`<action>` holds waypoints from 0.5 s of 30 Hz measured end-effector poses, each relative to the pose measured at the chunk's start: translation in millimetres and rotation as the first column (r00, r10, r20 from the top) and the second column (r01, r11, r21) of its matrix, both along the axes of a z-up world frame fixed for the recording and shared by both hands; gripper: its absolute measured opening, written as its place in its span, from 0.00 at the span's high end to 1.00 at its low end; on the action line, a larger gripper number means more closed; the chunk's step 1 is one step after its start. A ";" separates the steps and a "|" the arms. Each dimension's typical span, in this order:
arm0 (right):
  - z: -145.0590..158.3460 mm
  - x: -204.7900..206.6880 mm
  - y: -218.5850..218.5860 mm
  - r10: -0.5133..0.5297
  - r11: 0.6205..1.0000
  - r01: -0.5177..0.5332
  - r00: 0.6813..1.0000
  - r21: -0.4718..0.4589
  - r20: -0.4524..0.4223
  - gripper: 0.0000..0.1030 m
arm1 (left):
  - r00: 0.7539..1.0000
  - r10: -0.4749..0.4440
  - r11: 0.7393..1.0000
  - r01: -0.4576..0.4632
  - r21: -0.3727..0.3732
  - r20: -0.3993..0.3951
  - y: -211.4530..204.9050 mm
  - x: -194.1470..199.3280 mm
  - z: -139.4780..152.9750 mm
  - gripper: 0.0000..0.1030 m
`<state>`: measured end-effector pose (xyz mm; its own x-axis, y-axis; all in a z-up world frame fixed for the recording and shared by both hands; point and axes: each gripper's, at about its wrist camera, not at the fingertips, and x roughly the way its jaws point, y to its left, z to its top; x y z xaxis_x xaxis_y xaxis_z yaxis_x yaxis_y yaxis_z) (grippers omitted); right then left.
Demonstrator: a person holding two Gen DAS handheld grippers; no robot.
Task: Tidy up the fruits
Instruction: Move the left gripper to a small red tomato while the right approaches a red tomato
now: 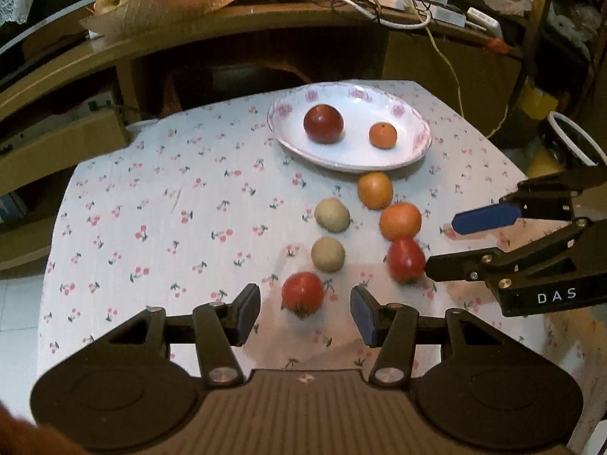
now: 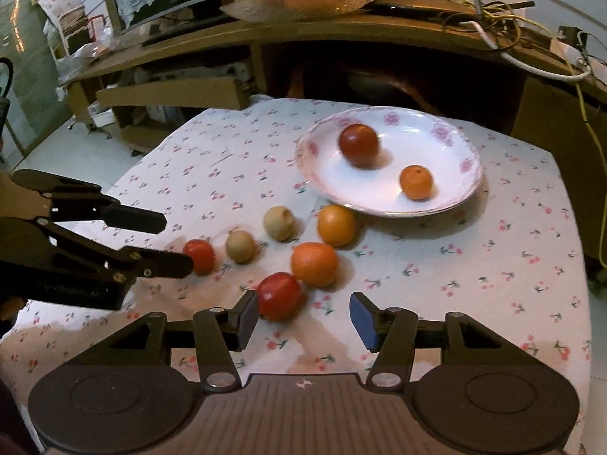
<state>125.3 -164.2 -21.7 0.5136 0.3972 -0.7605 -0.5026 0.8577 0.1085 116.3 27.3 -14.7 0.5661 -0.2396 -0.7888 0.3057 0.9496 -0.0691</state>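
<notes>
Right wrist view alone shows red tomato (image 2: 280, 296) touching its jaws.

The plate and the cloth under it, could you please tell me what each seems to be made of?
The plate looks like glazed ceramic, perhaps porcelain: glossy white with highlights, pink flower prints and a thin scalloped rim. Melamine cannot be ruled out. The tablecloth looks like thin matte woven fabric, probably cotton, with a fine ribbed texture, small cherry prints and soft creases.
</notes>
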 end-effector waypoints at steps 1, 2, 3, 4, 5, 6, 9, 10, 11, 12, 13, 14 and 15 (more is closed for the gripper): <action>-0.6 -0.3 2.0 0.002 1.000 -0.002 1.000 -0.003 0.003 0.45 | 1.000 -0.002 1.000 0.002 -0.001 -0.004 -0.1 0.7 -1.3 0.45; -1.1 -0.3 4.2 0.003 1.000 -0.003 1.000 -0.008 0.005 0.45 | 1.000 -0.007 1.000 0.007 -0.001 -0.005 -0.3 1.1 -2.3 0.45; -1.4 -0.1 5.5 0.006 1.000 -0.006 1.000 -0.014 0.007 0.45 | 1.000 -0.014 1.000 0.014 0.003 -0.002 -1.8 1.4 -3.1 0.45; -1.7 0.6 6.6 0.007 1.000 -0.006 1.000 -0.019 0.009 0.45 | 1.000 -0.020 1.000 0.020 0.009 0.003 -3.4 1.5 -3.8 0.44; -1.9 1.1 6.5 0.005 1.000 -0.004 1.000 -0.018 0.008 0.44 | 1.000 -0.024 1.000 0.024 0.014 0.006 -4.3 2.0 -5.1 0.44; -2.3 1.9 6.2 0.002 1.000 -0.002 1.000 -0.016 0.006 0.43 | 1.000 -0.025 0.999 0.024 0.022 0.007 -5.6 3.1 -7.1 0.44; -3.9 3.3 5.0 -0.003 1.000 0.003 1.000 -0.017 -0.002 0.43 | 1.000 -0.028 0.999 0.028 0.037 0.000 -9.1 8.0 -13.9 0.44; -4.3 3.9 4.6 -0.004 1.000 0.004 1.000 -0.015 -0.004 0.43 | 1.000 -0.031 0.999 0.031 0.044 -0.002 -10.8 9.2 -15.9 0.44; -4.2 4.5 4.4 -0.005 1.000 0.005 1.000 -0.015 -0.006 0.43 | 0.999 -0.033 0.998 0.033 0.050 -0.001 -12.3 10.0 -17.5 0.44; -3.9 5.2 4.5 -0.007 1.000 0.007 1.000 -0.014 -0.004 0.43 | 0.999 -0.033 0.998 0.033 0.054 0.001 -13.2 10.4 -18.5 0.44; -3.5 5.5 3.8 -0.009 1.000 0.009 1.000 -0.012 -0.003 0.42 | 1.000 -0.030 0.998 0.029 0.054 0.004 -13.7 11.5 -19.6 0.44; -3.5 6.1 3.0 -0.011 1.000 0.011 1.000 -0.011 -0.003 0.42 | 1.000 -0.029 0.998 0.028 0.053 0.005 -13.9 12.3 -20.6 0.44; -4.2 6.6 2.5 -0.014 1.000 0.014 1.000 -0.011 -0.004 0.42 | 1.000 -0.029 0.998 0.029 0.054 0.003 -14.1 13.2 -21.7 0.45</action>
